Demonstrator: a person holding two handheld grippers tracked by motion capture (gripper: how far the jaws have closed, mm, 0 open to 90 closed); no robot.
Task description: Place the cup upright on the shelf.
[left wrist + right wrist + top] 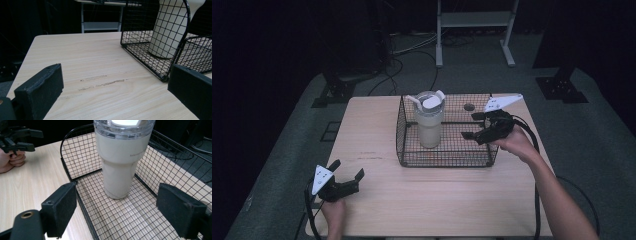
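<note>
With the cream tumbler (pixel 430 122) standing upright in the wire basket (pixel 447 159), the right hand-held gripper (pixel 475 127), jaws wide, should likely clear the rim and straddle the body squarely, while the left hand-held gripper (pixel 348 176) waits wide open.

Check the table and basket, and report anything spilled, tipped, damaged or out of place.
Nothing is spilled or tipped. The tumbler stands upright in the wire basket, lid on. The only blemish is some faint scuff marks on the table left of the basket.
</note>
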